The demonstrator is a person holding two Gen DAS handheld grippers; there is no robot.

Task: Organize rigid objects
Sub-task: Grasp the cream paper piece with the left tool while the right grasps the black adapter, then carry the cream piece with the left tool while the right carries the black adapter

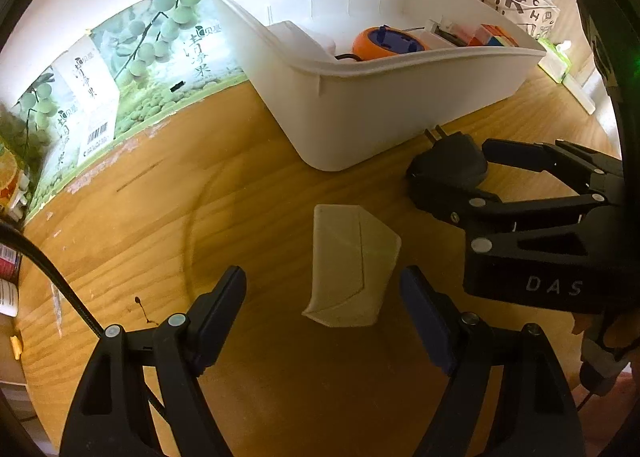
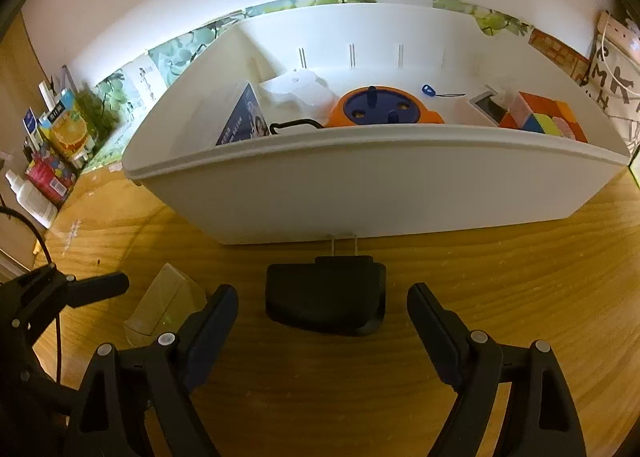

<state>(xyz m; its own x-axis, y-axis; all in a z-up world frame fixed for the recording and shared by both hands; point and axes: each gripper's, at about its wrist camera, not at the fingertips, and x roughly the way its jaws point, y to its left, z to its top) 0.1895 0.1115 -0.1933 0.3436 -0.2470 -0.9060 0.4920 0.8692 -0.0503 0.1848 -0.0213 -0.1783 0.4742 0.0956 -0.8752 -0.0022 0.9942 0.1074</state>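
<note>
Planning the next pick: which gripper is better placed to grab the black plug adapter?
Right. The right gripper has open jaws straddling the black plug adapter; the left gripper faces the beige wedge block.

right gripper [image 2: 322,311]: wide apart | black plug adapter [image 2: 326,303]: between fingers, prongs touching white bin [image 2: 360,193]
</note>
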